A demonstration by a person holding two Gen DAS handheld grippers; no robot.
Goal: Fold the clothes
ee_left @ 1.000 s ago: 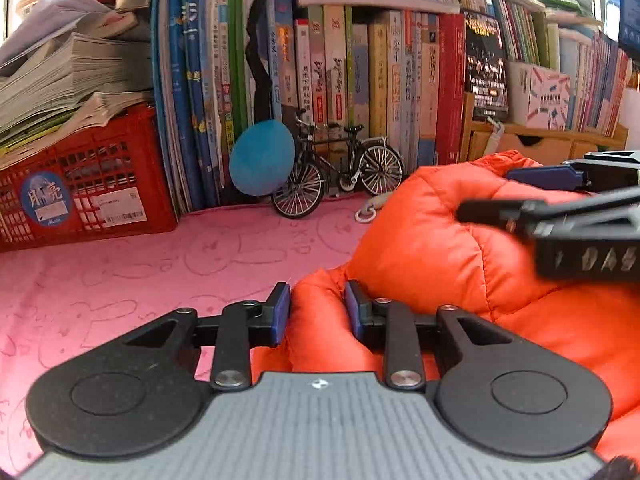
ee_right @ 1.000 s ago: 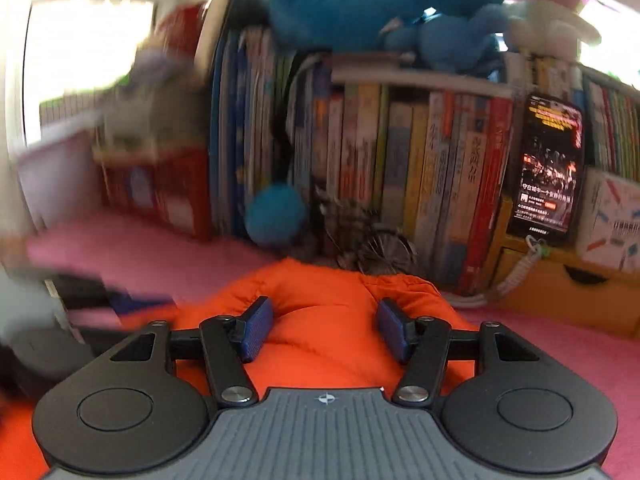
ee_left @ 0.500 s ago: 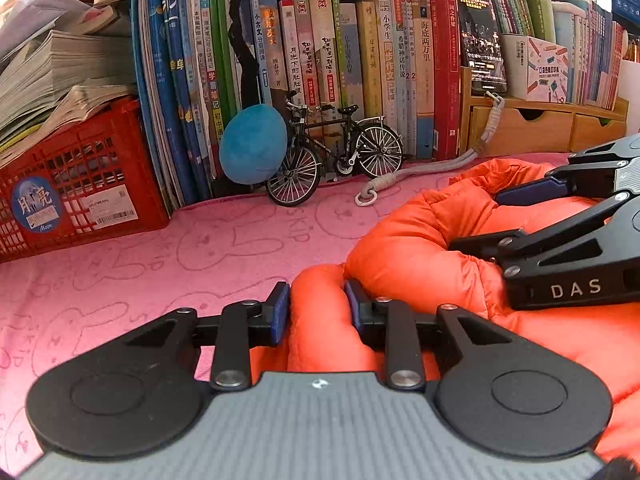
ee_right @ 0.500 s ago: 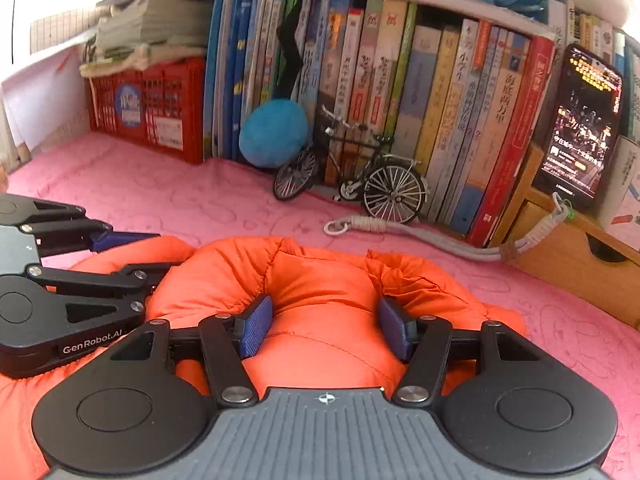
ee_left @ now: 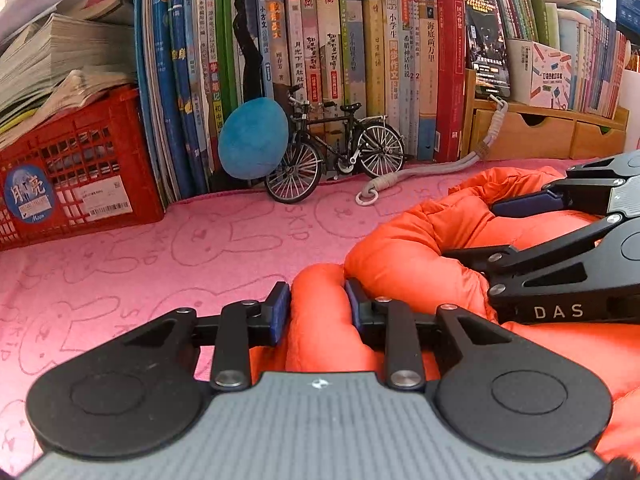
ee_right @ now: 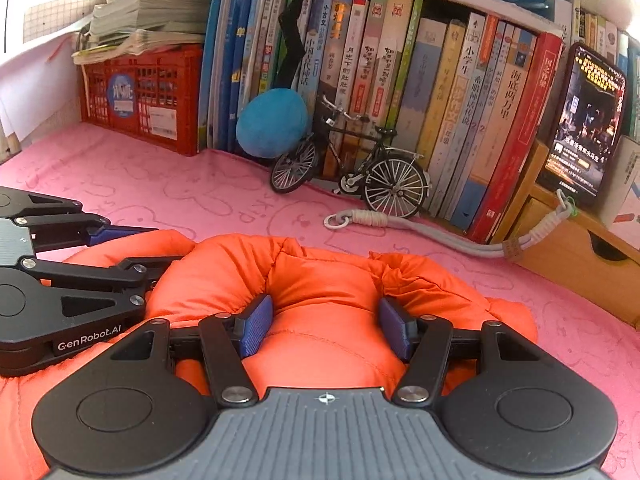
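Bunching into puffy folds, quilted orange jacket (ee_right: pixel 328 280) on pink cloth (ee_left: pixel 160 248).

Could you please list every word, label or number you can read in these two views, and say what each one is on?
"DAS": side of the right claw.
"GenRobot.AI": side of the left claw.
"SKIP": repeated on the pink cloth.
"Moon": round blue sticker on the red crate.
"海底两万里": red book spine.
"小学生 同步作文": another spine.
Barcode label, other spines, phone screen: too small or blurred.
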